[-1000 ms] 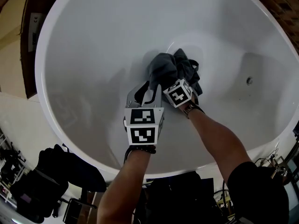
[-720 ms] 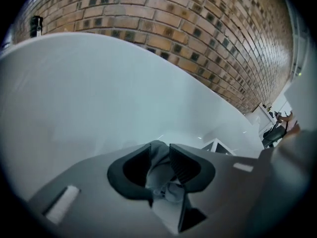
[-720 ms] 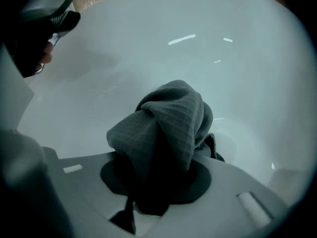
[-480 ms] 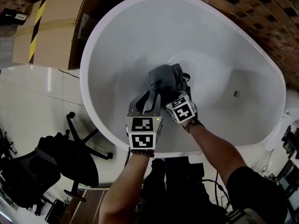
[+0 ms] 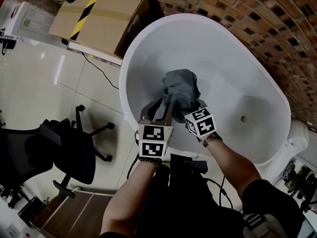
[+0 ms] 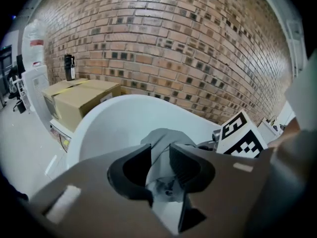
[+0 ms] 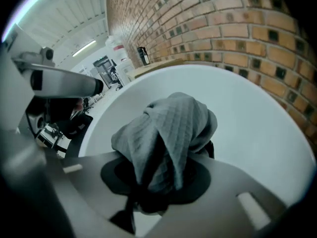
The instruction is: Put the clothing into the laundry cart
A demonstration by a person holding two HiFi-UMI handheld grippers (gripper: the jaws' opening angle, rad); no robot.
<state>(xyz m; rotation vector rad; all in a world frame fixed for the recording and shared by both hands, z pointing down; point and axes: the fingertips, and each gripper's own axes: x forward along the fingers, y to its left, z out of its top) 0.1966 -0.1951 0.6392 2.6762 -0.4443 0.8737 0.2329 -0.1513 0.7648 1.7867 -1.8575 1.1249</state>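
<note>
A grey quilted piece of clothing (image 5: 181, 86) hangs bunched above the white bathtub (image 5: 233, 58), gripped from both sides. My left gripper (image 5: 162, 104) pinches its left edge; in the left gripper view the cloth (image 6: 161, 143) fills the narrow gap between the dark jaws. My right gripper (image 5: 189, 109) holds the right side. In the right gripper view the clothing (image 7: 171, 128) bulges up out of the jaws, which are shut on its lower folds. The right gripper's marker cube (image 6: 242, 135) shows close beside the left one.
A brick wall (image 5: 277, 29) curves behind the tub. A cardboard box (image 5: 101, 14) with black and yellow tape stands at the tub's far left end. A black office chair (image 5: 74, 152) sits on the glossy floor left of the tub. The laundry cart is not in view.
Both grippers have lifted the clothing from the tub's bottom to above the tub. The head view has pulled back and up, so that floor, box and chair now show.
</note>
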